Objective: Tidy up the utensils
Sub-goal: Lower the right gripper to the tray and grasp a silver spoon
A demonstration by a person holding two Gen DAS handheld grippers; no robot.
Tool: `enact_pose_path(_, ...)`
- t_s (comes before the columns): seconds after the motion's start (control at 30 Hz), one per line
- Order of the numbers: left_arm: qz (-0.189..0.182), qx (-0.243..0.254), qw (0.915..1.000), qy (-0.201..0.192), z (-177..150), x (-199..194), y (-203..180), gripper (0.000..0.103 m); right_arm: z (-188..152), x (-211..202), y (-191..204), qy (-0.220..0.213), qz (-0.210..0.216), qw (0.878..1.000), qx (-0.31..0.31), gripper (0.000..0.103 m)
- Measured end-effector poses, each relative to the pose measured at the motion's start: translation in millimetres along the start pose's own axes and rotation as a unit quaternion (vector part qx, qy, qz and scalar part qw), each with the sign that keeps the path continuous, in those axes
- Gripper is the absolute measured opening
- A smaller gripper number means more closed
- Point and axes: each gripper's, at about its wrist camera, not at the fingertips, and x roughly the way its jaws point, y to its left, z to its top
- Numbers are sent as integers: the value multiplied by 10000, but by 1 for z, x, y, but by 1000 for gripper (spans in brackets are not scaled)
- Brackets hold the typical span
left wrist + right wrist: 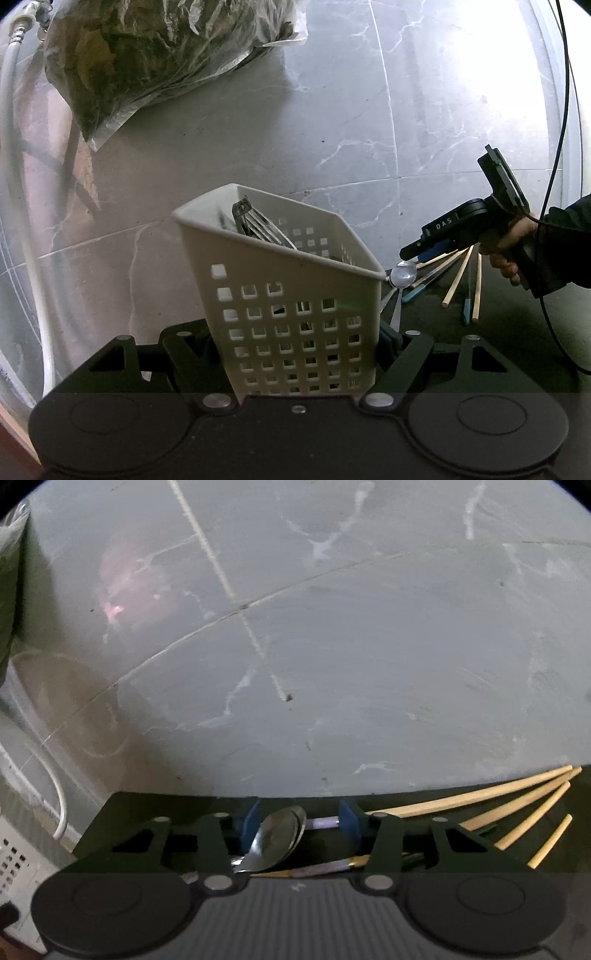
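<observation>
left gripper (295,354): nearest the camera; pinching the basket from both sides, low on its walls; grip looks meant to steady it as the drop-off point
basket (288,295): white, perforated, tilted so its open top leans toward the utensil pile; likely angled to make loading easier; metal utensils (255,225) already inside, exact kind unclear
right gripper (297,825): blue pads (349,825) stand apart either side of the spoon bowl, not pressing on it; jaws part-spread, apparently lined up for a pick; from the left wrist view it sits right of the basket, just above the pile, nose pointing down
hand (506,247): wraps the right gripper's handle, right of the basket; dark sleeve behind it
spoon (277,838): shiny, bowl up, just right of the basket's near corner; lies on other pieces, so the grab may catch more than one
chopsticks (517,801): pale wooden sticks fanned out right of the basket, beyond the spoon; some blue-handled pieces (412,293) mixed in; not yet sorted
counter (424,325): dark top under the basket and pile; grey marbled tiles behind
plastic bag (147,59): crinkled, dark contents, well behind and left of the basket; not part of the job
hose (14,184): white, far left of the basket
stage: judged mid-task; some pieces binned, spoon next
</observation>
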Motion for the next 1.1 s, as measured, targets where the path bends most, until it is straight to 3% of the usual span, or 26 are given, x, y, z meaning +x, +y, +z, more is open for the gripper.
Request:
enact_pose_path(0.2,-3,2,10000,-4,0,1,0,78,-1,-1,-8,-149,-194,9995,206,42)
enact_pose_path(0.47,-6,3,10000,-4,0,1,-1,78,-9,7,-3,23,-217,9998,0,41)
enact_pose_path(0.6,0,2,10000,-2,0,2,-1,78,-14,11,5,59,-248,9995,-189,33)
enact_pose_path(1.1,-6,8,10000,-3,1,2,-1,78,-16,14,20,431,661,9968,-116,32)
